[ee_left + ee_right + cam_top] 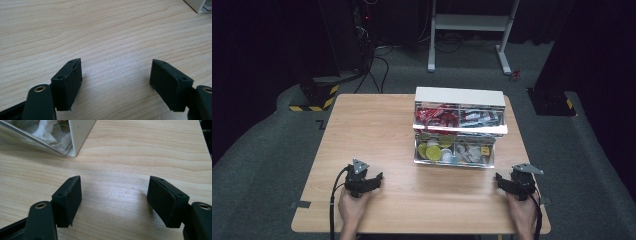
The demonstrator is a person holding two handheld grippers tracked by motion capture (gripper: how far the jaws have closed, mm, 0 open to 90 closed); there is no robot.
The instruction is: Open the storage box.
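A white two-tier organizer box (459,127) stands on the wooden table (377,130), right of centre. Its upper tier holds red and grey packets; the lower tier holds yellow and white round pieces and small grey items. My left gripper (371,179) rests near the front left of the table, open, with bare wood between its pads (72,82). My right gripper (503,181) rests near the front right, just below the box's right corner, also open and holding nothing. In the right gripper view the box's corner (75,137) sits at the upper left, beyond the gripper (113,201).
A white corner of the box (200,6) peeks in at the top right of the left gripper view. Beyond the table lie grey carpet, a white desk frame (469,30), cables and dark stands with yellow-black tape (314,102).
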